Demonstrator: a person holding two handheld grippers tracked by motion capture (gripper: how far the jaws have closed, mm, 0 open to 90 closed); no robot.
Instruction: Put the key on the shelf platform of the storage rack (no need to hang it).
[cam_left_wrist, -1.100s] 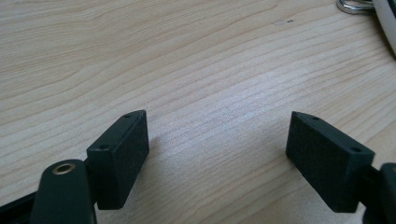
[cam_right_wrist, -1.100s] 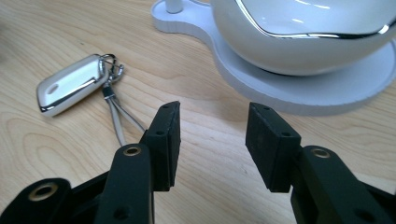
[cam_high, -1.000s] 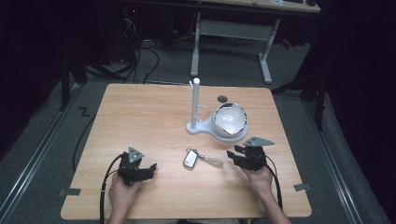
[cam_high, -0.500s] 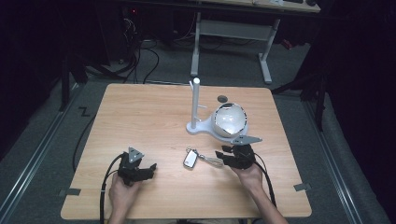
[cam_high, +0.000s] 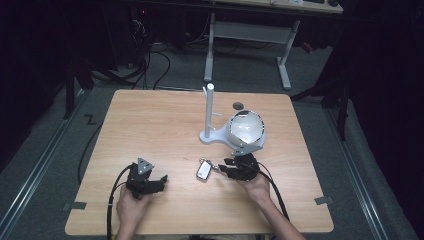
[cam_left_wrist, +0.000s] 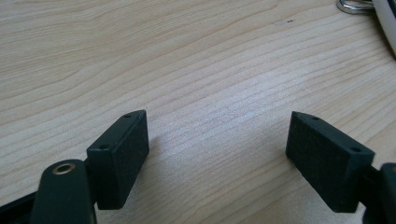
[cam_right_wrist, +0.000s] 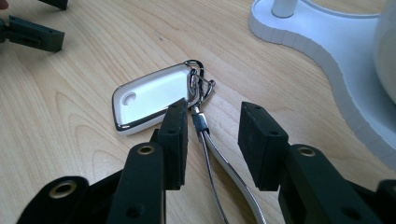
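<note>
A white key fob (cam_high: 203, 170) with a chrome rim lies on the wooden table (cam_high: 150, 125), its key ring and thin strap (cam_right_wrist: 208, 140) trailing toward my right gripper (cam_high: 226, 167). In the right gripper view the fob (cam_right_wrist: 152, 95) sits just beyond the jaws. The right gripper (cam_right_wrist: 212, 114) straddles the strap's metal clasp; its jaws have just been closing and stand apart, with neither pad pressing on the strap. My left gripper (cam_high: 160, 181) rests low on the table at front left, and its jaws (cam_left_wrist: 217, 135) are open wide over bare wood.
A white stand (cam_high: 212, 136) with an upright pole carries a pale globe (cam_high: 246, 127) just behind the right gripper. Its base edge (cam_right_wrist: 327, 51) runs close past the right jaw. A small dark disc (cam_high: 239, 105) lies behind the globe.
My right gripper has slid left toward the key fob, and its jaws have narrowed around the strap. The left gripper has stayed put.
</note>
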